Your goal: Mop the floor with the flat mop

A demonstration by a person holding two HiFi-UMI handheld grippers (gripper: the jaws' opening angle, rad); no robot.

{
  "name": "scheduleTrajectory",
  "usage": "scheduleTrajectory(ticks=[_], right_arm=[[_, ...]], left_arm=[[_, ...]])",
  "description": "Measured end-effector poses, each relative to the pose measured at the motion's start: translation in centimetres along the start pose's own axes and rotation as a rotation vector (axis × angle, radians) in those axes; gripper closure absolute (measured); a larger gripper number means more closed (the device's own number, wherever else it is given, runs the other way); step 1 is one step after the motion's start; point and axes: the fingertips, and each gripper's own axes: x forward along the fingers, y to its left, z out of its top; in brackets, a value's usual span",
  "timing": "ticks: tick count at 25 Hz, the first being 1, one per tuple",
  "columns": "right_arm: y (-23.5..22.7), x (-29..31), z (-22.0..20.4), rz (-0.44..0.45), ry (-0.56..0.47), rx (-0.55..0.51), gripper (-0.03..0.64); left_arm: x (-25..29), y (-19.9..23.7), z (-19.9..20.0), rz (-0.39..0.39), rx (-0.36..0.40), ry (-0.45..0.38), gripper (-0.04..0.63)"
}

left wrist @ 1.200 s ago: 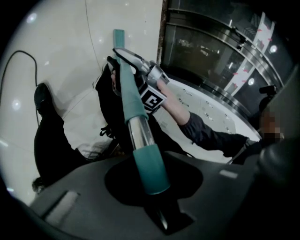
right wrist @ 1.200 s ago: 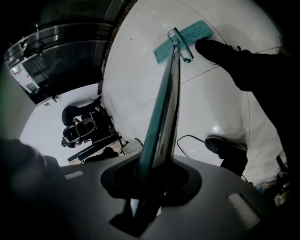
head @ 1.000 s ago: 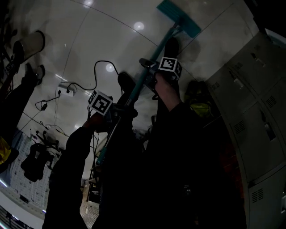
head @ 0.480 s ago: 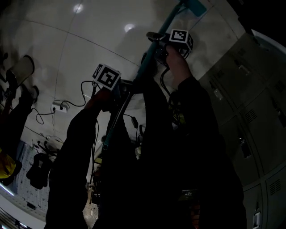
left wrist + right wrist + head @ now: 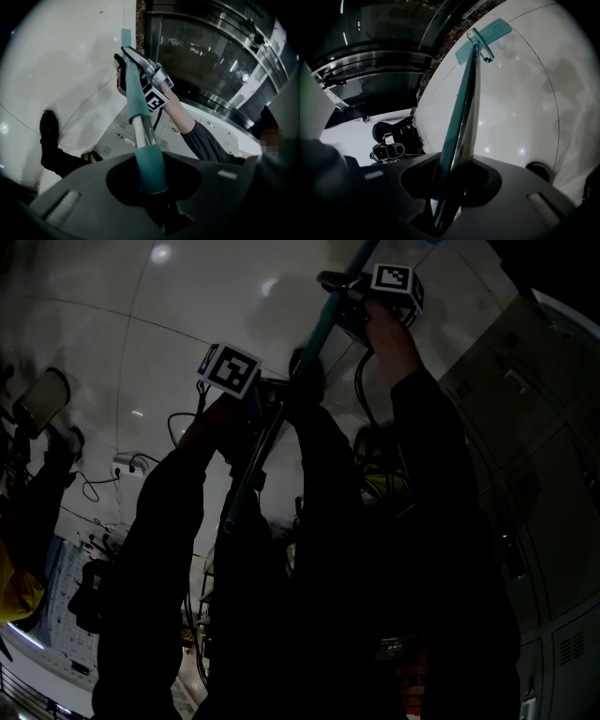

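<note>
The handle of the flat mop is held by both grippers. The fingers of the left gripper are closed tightly on the teal sleeve at the upper end of the handle. Further along the handle, the fingers of the right gripper are closed on the teal and metal shaft. In the right gripper view the handle is seen running away to the teal mop head, which is laid flat on the white glossy floor, close to a dark wall edge. A black shoe is seen on the floor at the lower right. Grey lockers are seen at the right of the head view.
</note>
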Motion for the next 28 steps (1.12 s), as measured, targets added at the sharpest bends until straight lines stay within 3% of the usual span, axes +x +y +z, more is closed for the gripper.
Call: scheduleTrajectory(ticks=[4, 10, 14, 21, 28], right_arm=[[0.7, 0.2, -3.4, 0.02, -0.018, 0.004, 0.505], [0.8, -0.1, -14.0, 0.012, -0.012, -0.007, 0.505], [0.3, 1.0, -23.6, 0.013, 0.014, 0.014, 0.508], [-3.1, 3.7, -40.1, -0.01, 0.078, 0.076, 0.508], [-6.8, 5.9, -50.0, -0.028, 0.105, 0.132, 0.506]], left_arm=[[-0.3, -1.8, -3.4, -0.092, -0.015, -0.01, 0.508], [-2.2, -0.9, -14.1, -0.072, -0.008, 0.029, 0.508], [-5.4, 0.2, -22.7, -0.085, -0.056, -0.005, 0.515], [-11.2, 4.1, -37.2, -0.01, -0.094, 0.008, 0.512], [-13.7, 7.7, -45.7, -0.015, -0.16, 0.016, 0.515]])
